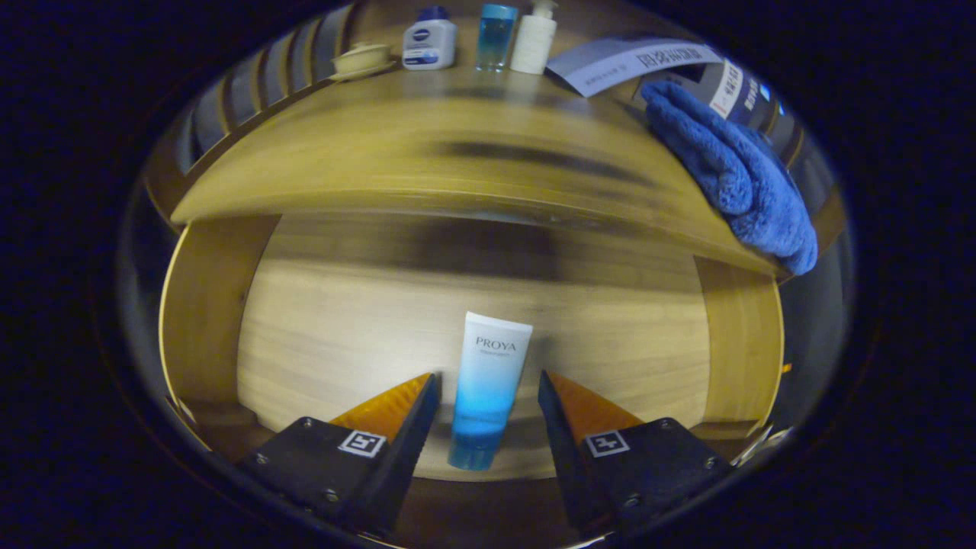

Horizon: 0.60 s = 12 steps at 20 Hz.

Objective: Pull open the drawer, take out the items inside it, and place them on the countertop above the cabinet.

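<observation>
The gripper (488, 396) is hovering over the open drawer (343, 335), its two fingers spread apart, gripping nothing. One white-and-blue cosmetic tube (488, 389) is lying between them on the drawer floor, touching neither finger. On the wooden countertop (427, 152) beyond, three bottles (496, 36) are standing in a row beside one small dish (362, 59); one blue towel (732, 175) is draping over the right edge.

Slatted wall (252, 80) behind wooden cabinet (206, 305)
</observation>
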Available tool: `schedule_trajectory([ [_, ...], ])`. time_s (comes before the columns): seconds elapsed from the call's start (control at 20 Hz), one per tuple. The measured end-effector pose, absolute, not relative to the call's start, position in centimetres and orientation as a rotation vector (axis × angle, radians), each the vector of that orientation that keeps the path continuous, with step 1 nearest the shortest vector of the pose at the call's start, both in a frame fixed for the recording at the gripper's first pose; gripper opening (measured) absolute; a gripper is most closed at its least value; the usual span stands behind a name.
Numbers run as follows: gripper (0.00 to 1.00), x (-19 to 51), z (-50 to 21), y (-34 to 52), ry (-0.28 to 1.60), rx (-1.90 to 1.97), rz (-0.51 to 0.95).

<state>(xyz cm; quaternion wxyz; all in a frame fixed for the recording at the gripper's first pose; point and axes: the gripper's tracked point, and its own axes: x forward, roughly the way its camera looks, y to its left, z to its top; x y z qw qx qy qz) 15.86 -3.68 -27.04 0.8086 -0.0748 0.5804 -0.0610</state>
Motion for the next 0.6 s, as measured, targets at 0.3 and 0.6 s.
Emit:
schedule_trajectory([
  [0.3,0.63,16.8,-29.5,-3.9,1.301,-0.027,-0.144],
  [0.6,0.47,15.9,-26.6,-3.4,1.156,0.041,-0.101],
])
